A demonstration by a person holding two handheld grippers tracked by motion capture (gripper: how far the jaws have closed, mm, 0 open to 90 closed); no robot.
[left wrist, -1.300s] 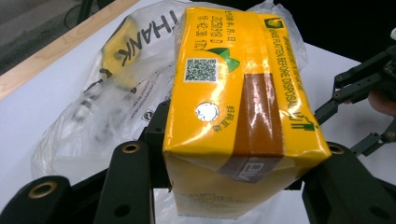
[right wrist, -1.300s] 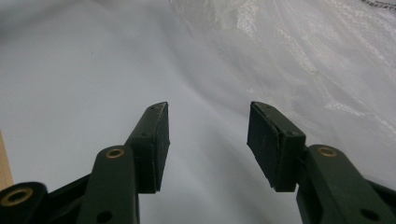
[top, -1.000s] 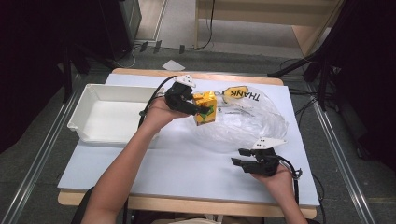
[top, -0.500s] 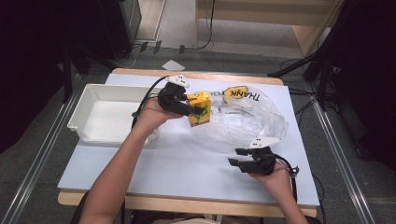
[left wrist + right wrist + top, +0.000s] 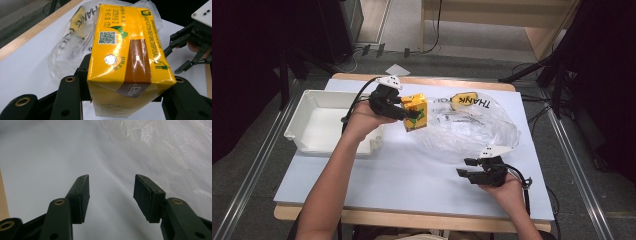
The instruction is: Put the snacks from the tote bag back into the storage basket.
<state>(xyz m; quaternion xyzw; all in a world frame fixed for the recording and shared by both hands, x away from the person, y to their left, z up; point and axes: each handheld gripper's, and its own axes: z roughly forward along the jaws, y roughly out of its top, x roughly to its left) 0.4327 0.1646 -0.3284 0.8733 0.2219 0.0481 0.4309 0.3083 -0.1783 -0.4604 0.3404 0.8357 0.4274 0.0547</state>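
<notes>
Left gripper (image 5: 409, 114) clamped on a yellow drink carton (image 5: 415, 112), held up off the table (image 5: 377, 175) just right of the white bin (image 5: 312, 145) and at the left edge of the clear plastic bag (image 5: 472, 132). In the left gripper view the carton (image 5: 125, 57) sits between the two black jaws, pinched on its sides. The bag (image 5: 67, 53) lies crumpled behind it, and the right gripper (image 5: 175, 58) shows far right.

Right gripper (image 5: 467, 167) near the near-right of the table, jaws spread wide, holding nothing, just off the bag's near edge. In the right gripper view, the gap (image 5: 111, 195) between the pads shows bare white tabletop; bag folds (image 5: 175, 152) are ahead and to the right, apart from the jaws.

Bin is at the left side of the table, and looks to have nothing in it; the left forearm (image 5: 337, 170) crosses over its near-right corner. The bag takes up most of the centre-right. Open white surface runs along the near side between the two arms. The table's wooden edge shows far and near. Metal rails run along both sides on the floor, with cables and stand legs beyond the far edge.

Writing: bag reads "THANK" (image 5: 471, 101) on a yellow patch, upside down from this side. Carton has a QR code, a foil straw spot, a brown band, "PLEASE FLATTEN BEFORE DISPOSAL", and some characters I can't read.
</notes>
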